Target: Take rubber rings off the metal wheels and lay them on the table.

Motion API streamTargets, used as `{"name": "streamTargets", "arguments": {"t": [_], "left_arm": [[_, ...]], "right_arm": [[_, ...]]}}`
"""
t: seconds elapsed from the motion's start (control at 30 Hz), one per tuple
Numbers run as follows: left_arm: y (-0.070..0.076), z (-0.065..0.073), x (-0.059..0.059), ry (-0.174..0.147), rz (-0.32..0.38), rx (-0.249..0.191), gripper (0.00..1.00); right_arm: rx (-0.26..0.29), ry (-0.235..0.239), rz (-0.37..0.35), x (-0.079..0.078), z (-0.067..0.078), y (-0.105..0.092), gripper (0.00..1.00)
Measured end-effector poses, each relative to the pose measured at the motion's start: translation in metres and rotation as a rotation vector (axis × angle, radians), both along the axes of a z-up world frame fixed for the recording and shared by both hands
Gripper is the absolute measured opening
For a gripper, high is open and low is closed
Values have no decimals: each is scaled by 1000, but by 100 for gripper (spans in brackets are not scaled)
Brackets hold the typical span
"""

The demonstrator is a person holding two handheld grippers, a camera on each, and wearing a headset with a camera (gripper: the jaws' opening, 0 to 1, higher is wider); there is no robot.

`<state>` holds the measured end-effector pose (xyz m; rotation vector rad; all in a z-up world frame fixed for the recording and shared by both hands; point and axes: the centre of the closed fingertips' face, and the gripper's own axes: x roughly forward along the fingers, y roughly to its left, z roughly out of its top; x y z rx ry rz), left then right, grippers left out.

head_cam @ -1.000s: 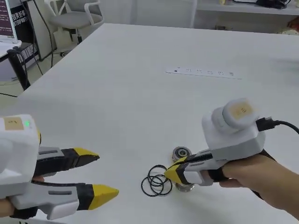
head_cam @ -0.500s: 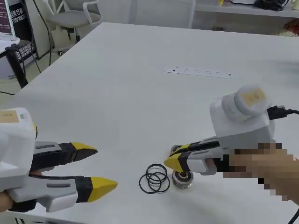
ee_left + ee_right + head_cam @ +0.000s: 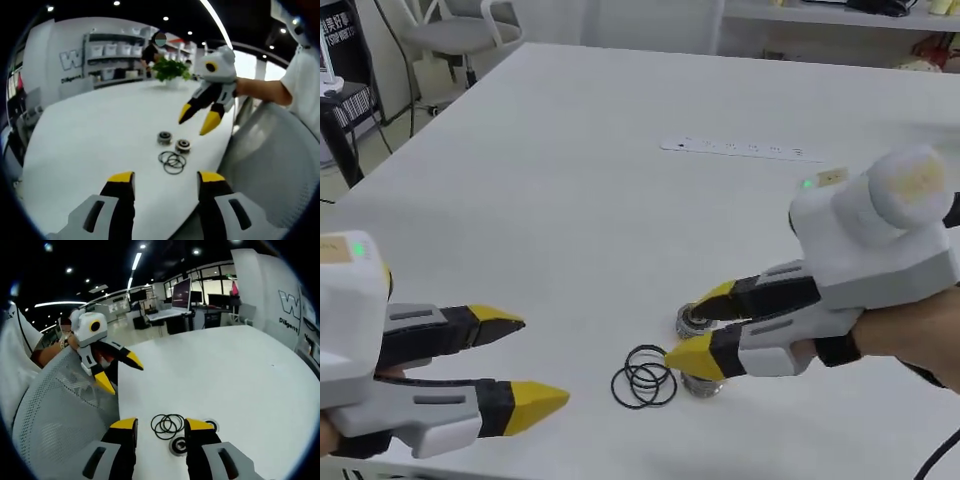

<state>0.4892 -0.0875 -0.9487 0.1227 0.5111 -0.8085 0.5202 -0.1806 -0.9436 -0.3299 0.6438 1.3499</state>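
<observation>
Several black rubber rings (image 3: 643,376) lie in a loose overlapping pile on the white table (image 3: 570,180). Two small metal wheels stand just right of the pile, one (image 3: 692,320) farther and one (image 3: 703,386) nearer. My right gripper (image 3: 692,330) hovers open over the wheels with nothing between its jaws. Its own view has the rings (image 3: 167,425) between the jaw tips and a wheel (image 3: 177,445) just below. My left gripper (image 3: 535,362) is open and empty, off to the left of the pile. The left gripper view looks across at the rings (image 3: 172,161), both wheels (image 3: 164,137) (image 3: 183,145) and the right gripper (image 3: 200,116).
A white power strip (image 3: 740,150) lies flat farther back on the table. An office chair (image 3: 450,35) stands beyond the far left corner. A mesh chair back (image 3: 55,415) sits close behind the near table edge.
My right gripper's jaws, close together before, have opened, and the gripper has risen slightly above the wheels. The left gripper has barely moved; the head camera has shifted.
</observation>
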Motion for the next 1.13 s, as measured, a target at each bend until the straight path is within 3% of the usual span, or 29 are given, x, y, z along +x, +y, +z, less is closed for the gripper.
{"name": "streamTargets", "arguments": {"t": [0.3, 0.5, 0.87, 1.0, 1.13], "left_arm": [[-2, 0, -1, 7, -9, -11, 54], [-3, 2, 1, 2, -1, -25, 64], [-3, 4, 4, 1, 16, -49, 79], [-4, 4, 5, 9, 22, -62, 90], [-5, 1, 4, 18, 18, -56, 93]], "right_arm": [[35, -20, -59, -1, 11, -34, 51], [55, -29, -122, -2, 12, -60, 63], [127, -7, -349, 3, 3, -112, 79], [130, -9, -392, 0, -1, -122, 87], [127, 4, -419, -3, -7, -127, 93]]}}
